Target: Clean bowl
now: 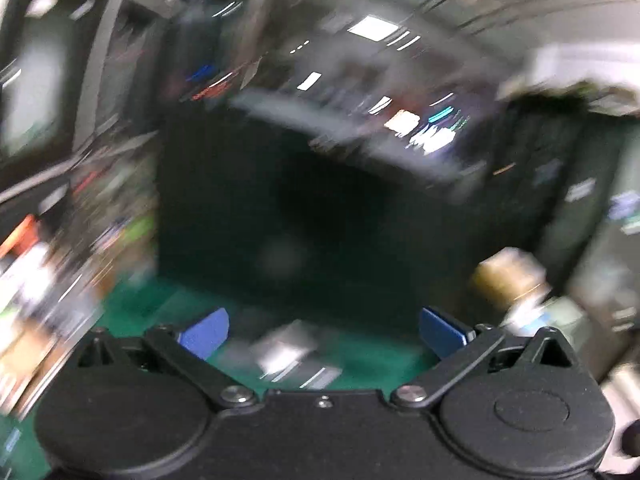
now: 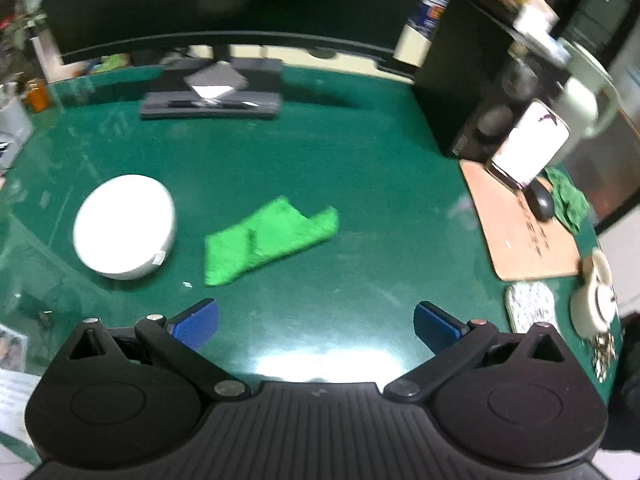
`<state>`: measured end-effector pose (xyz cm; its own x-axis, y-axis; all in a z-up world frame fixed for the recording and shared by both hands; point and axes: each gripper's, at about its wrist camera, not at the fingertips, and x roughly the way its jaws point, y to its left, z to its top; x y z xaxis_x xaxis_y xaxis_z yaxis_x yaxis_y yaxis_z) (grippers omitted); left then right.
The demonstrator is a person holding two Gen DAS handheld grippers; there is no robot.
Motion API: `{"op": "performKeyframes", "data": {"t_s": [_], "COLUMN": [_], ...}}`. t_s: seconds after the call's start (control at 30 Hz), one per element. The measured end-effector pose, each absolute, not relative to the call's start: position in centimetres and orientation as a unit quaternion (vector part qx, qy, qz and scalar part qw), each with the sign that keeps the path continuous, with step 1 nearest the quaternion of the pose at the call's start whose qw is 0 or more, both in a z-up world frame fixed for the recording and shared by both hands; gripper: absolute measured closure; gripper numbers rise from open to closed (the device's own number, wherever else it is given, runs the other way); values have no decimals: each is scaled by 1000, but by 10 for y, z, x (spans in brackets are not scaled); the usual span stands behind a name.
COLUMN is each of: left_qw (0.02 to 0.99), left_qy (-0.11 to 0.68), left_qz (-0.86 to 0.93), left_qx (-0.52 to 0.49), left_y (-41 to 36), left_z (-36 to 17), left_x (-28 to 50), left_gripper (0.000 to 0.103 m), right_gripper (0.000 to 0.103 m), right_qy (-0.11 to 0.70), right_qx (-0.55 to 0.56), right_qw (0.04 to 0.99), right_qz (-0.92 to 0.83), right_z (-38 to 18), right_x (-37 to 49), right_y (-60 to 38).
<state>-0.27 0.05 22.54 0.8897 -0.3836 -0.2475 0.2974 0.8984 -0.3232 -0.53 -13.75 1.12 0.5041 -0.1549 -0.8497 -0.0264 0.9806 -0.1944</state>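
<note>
Left gripper (image 1: 323, 330) raised and level, blue fingers (image 1: 206, 334) spread wide, nothing between them, view heavily blurred, right gripper (image 2: 316, 324) tilted downward, blue fingers (image 2: 196, 322) likewise wide apart, nothing held.

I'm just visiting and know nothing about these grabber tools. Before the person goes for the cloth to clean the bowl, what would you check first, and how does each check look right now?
1. Right gripper open and empty: ok, blue fingers spread wide.
2. Left gripper open and empty: ok, nothing between its fingers.
3. Bright green crumpled cloth reachable: ok, it lies flat on the dark green glass-topped table, ahead of the right gripper.
4. White round bowl free to grasp: ok, it sits apart from the cloth, to its left.
5. Bowl dirty inside: cannot tell, its inside looks plain white and blurred.
6. Left gripper aimed at the bowl: not ok, its blurred view shows only a black monitor.
</note>
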Motion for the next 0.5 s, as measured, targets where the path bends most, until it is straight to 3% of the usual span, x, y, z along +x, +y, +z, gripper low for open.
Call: {"op": "performKeyframes", "data": {"t_s": [0.27, 0.5], "left_qw": [907, 898], "left_qy": [197, 236], "left_qz": [-372, -371], "left_qx": [-3, 3], "left_y": [-114, -137], "left_z": [207, 182], "left_x": [-8, -20], "left_gripper": [0, 0], "right_gripper": [0, 0], "right_qy": [483, 493], "right_qx": [-87, -42], "right_qw": [870, 866], "right_qz": [-46, -66], "right_z": [25, 22], "right_x": [-12, -11], "right_y": [-143, -165]}}
